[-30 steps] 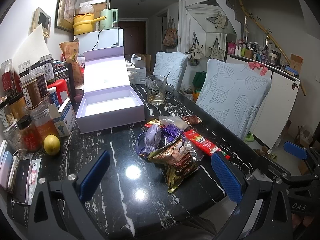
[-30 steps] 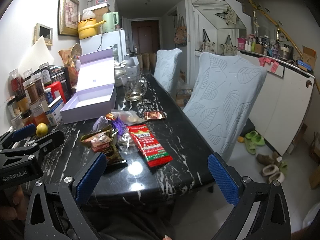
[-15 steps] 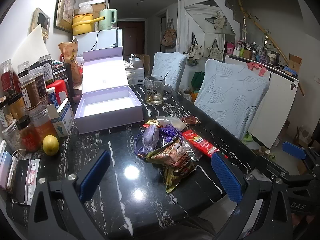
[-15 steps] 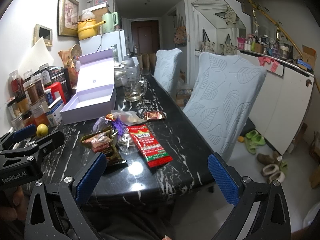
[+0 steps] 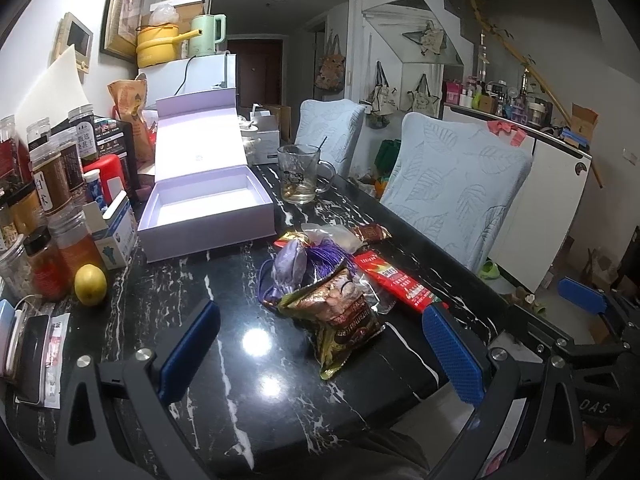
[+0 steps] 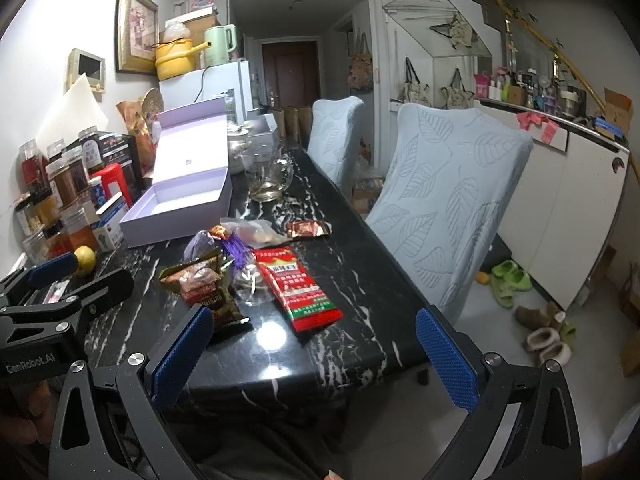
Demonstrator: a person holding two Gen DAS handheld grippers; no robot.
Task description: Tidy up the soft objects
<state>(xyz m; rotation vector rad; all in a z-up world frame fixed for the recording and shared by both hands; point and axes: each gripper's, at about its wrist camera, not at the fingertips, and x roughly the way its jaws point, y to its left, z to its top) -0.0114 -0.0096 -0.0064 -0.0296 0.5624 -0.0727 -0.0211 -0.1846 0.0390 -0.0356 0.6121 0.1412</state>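
A loose heap of crinkled foil snack packets point(image 5: 340, 312) with a flat red sachet point(image 6: 298, 284) lies mid black marble table point(image 5: 248, 392), before the open lilac box point(image 5: 208, 204). Only the right view shows slippers point(image 6: 506, 278). Left gripper point(image 5: 320, 348) and right gripper point(image 6: 312, 360) gape wide, empty; barely shifted since earlier

Lemon point(image 5: 91, 284), glass mug point(image 5: 301, 175), spice jars point(image 5: 52, 184)

Black marble table point(image 5: 240, 380) — snack packets point(image 5: 340, 312), lilac box point(image 5: 208, 208), lemon point(image 5: 91, 284), glass mug point(image 5: 302, 180).
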